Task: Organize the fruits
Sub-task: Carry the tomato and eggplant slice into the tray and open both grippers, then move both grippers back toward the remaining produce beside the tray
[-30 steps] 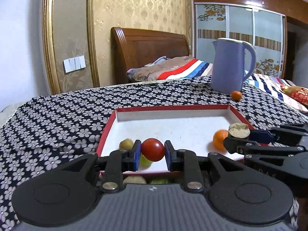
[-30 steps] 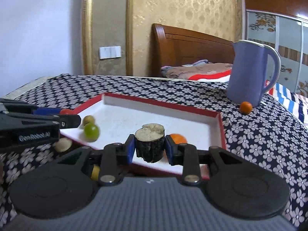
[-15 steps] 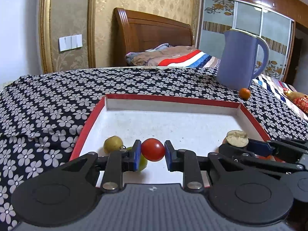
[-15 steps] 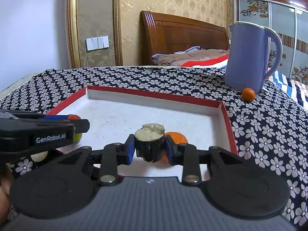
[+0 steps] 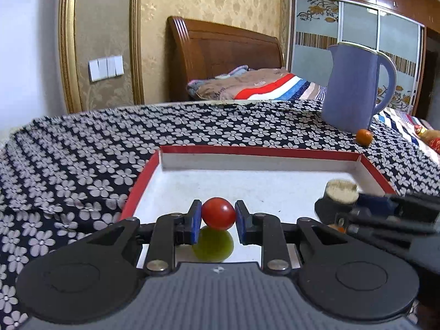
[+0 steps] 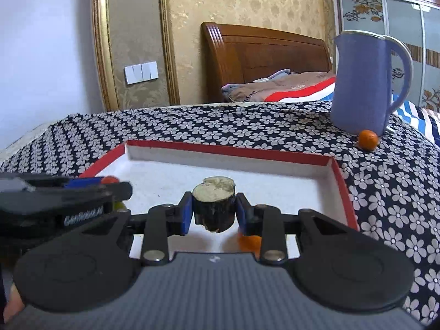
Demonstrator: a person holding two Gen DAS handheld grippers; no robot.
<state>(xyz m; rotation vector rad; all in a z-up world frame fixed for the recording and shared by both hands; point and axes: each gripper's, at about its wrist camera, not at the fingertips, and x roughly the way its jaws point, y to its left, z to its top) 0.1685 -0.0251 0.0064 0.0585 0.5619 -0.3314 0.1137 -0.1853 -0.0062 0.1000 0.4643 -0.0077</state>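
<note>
A red-rimmed white tray [image 5: 258, 152] [image 6: 228, 151] lies on the flowered cloth. My left gripper [image 5: 216, 217] is shut on a red tomato [image 5: 218, 213] and holds it over the tray's near left part, above a green fruit [image 5: 213, 246]. My right gripper [image 6: 213, 211] is shut on a dark sugarcane piece [image 6: 214, 206] with a pale cut top, over the tray's near right part; it also shows in the left wrist view [image 5: 341, 195]. An orange fruit [image 6: 249, 243] lies in the tray under the right gripper.
A purple pitcher [image 5: 354, 88] [image 6: 365, 85] stands at the far right of the table with a small orange [image 5: 363, 137] [image 6: 368, 139] at its foot. A bed with a striped blanket [image 5: 261, 82] lies behind the table.
Both grippers have moved forward over the tray with their loads still held. The yellowish fruit at the tray's left has dropped out of the left view.
</note>
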